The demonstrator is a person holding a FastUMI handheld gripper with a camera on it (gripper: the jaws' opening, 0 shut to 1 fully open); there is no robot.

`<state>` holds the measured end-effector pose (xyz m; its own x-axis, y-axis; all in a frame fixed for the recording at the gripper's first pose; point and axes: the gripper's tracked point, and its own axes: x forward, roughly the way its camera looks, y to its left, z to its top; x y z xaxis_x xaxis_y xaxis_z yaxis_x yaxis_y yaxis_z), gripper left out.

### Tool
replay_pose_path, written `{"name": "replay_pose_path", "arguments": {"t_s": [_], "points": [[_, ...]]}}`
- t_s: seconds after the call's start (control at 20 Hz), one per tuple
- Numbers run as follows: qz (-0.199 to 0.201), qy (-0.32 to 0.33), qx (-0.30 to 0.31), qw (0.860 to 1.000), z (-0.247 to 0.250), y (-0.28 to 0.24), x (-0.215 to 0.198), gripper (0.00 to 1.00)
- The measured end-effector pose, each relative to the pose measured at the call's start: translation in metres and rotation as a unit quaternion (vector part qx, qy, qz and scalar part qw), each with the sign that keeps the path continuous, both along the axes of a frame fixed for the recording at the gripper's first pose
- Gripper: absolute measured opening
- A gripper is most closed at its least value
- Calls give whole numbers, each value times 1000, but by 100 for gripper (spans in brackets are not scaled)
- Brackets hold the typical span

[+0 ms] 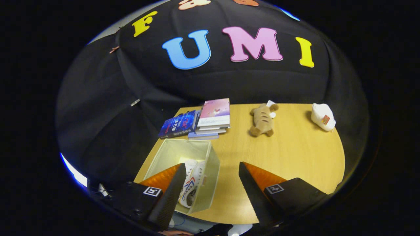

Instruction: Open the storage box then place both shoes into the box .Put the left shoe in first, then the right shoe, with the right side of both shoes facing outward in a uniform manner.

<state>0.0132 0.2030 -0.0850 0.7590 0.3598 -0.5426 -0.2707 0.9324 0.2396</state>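
Pale fabric storage box (210, 154) on the wooden surface (288, 157) contains a white shoe (193, 183), while the claw (210, 190) hovers open and empty above.

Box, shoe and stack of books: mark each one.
Box (212, 164), gripper view, on its right wall.
Shoe (193, 185), gripper view, on its side, inside the box.
Stack of books (215, 113), gripper view, on the top cover.
Gripper (210, 186), open, empty.

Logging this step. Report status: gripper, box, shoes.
Gripper open, holding nothing, above the table. Box open, shoes inside. Books and plush toy beyond, clear of box.
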Motion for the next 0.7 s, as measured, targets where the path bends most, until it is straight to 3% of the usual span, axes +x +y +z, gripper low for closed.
{"name": "replay_pose_path", "arguments": {"t_s": [0.25,0.7], "points": [[-17,-113,-7,993,63,-77,12,99],[-27,-266,8,964,129,-192,-11,98]]}}
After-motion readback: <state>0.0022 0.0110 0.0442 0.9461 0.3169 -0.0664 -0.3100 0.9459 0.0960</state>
